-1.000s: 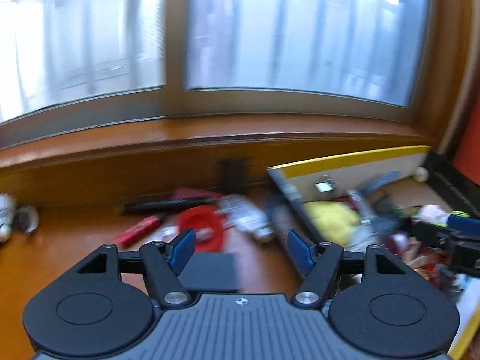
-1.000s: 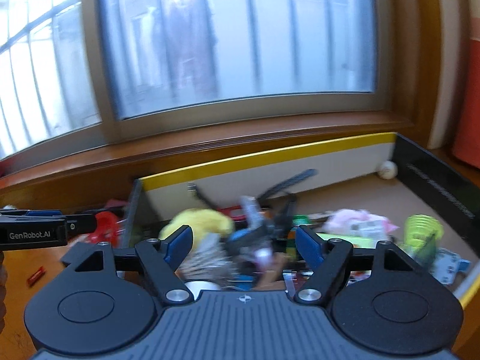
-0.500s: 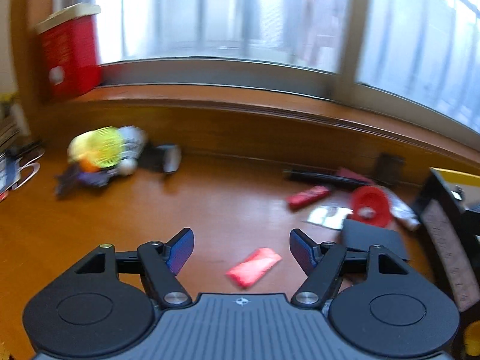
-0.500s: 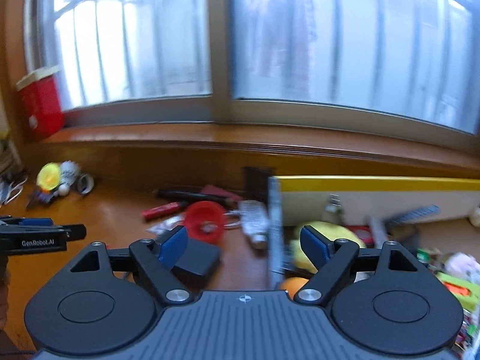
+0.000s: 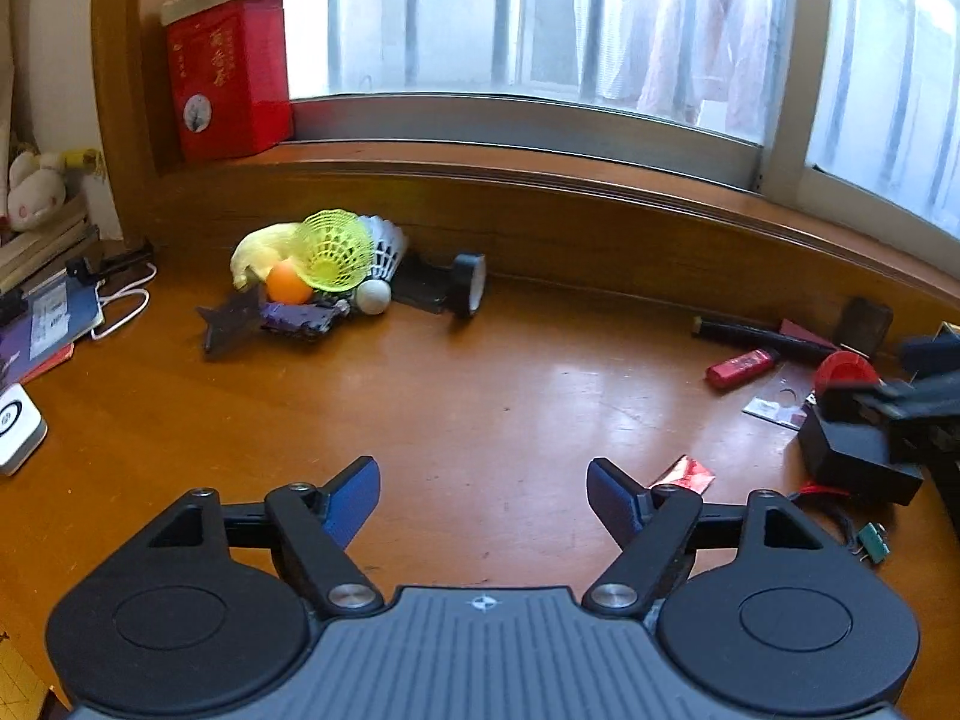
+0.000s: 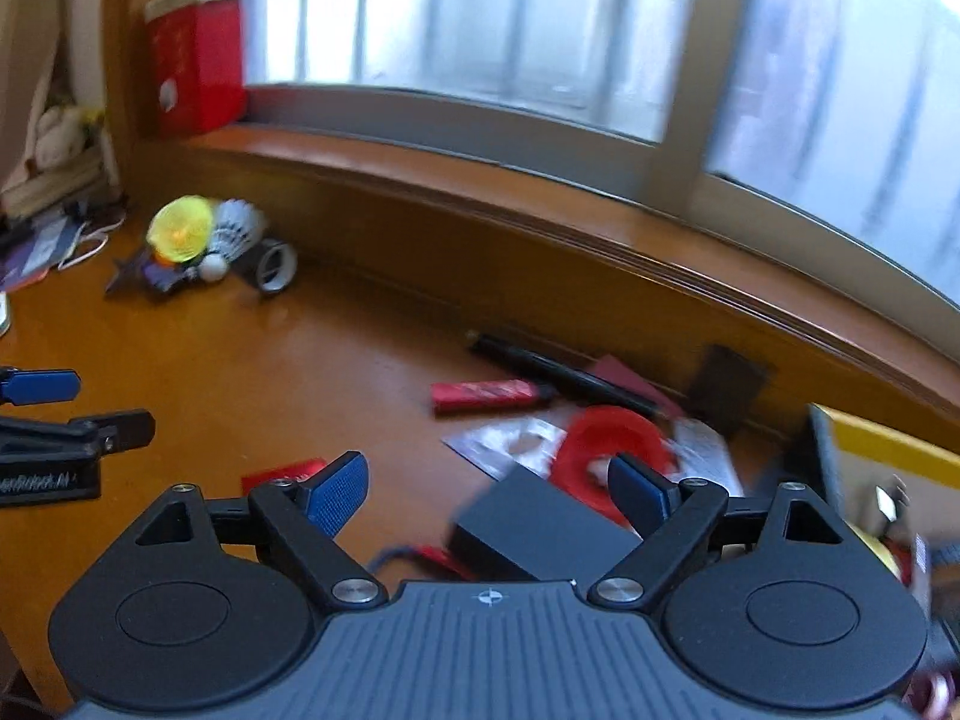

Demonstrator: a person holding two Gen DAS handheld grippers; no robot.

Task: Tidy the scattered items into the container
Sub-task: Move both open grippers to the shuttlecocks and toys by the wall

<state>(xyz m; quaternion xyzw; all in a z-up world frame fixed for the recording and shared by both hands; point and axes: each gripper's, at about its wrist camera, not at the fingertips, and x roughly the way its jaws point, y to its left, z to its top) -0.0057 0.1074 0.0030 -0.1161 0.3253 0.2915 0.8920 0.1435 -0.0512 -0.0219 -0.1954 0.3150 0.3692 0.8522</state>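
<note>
Left gripper [image 5: 483,495]: hanging wide open over bare worktop [image 5: 480,384], gripping nothing.
Right gripper [image 6: 487,495]: also spread wide and empty, hovering above the black box [image 6: 540,531].
Red lighter [image 6: 489,394]: lying flat near the sill, long axis running left to right.
Black pen [image 6: 564,381]: lying just behind it, angling down toward the right.
Red wrapper [image 5: 684,474]: sitting just beside the left gripper's right finger.
Far-left pile: yellow mesh shuttlecock [image 5: 336,249], orange ball [image 5: 288,284] and white ball [image 5: 373,297] huddling together.
Container [image 6: 888,450]: yellow-rimmed wall peeking in at far right.
</note>
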